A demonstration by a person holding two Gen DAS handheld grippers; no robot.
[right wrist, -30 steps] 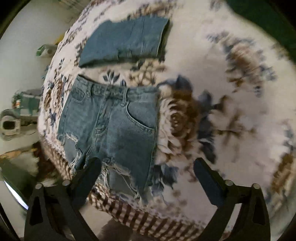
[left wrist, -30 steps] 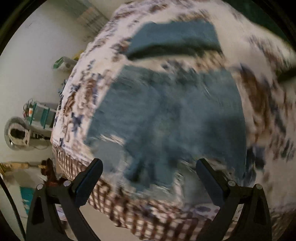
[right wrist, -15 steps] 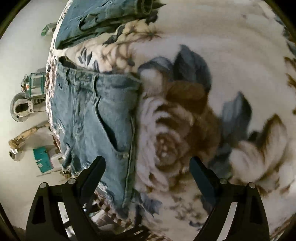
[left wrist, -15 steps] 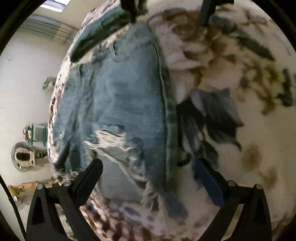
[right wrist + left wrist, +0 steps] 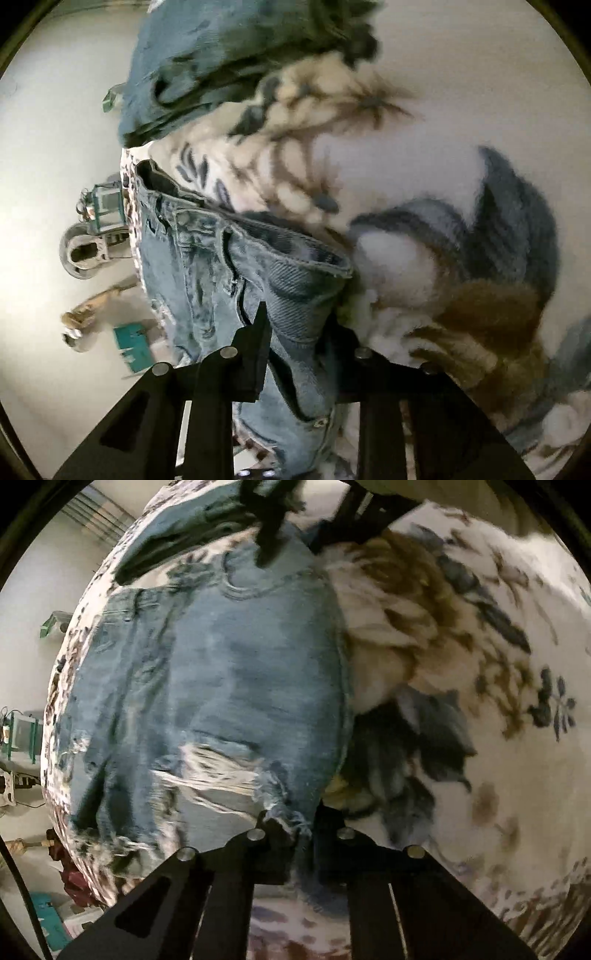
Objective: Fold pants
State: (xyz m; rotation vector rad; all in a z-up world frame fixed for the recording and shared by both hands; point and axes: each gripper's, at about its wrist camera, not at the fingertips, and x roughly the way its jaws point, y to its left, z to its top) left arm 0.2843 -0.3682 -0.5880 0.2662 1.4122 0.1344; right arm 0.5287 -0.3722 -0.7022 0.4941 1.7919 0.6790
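Since half a second ago, both claws have closed from wide apart. The left gripper is now clamped on the frayed hem corner of the light blue ripped denim shorts, and the right gripper is pinched on their waistband corner. The shorts lie flat directly ahead of both claws on a fluffy white blanket with blue and brown flowers. Beyond them, farther from the claws, rests a second, folded pair of blue denim shorts. Two denim pairs are visible in all.
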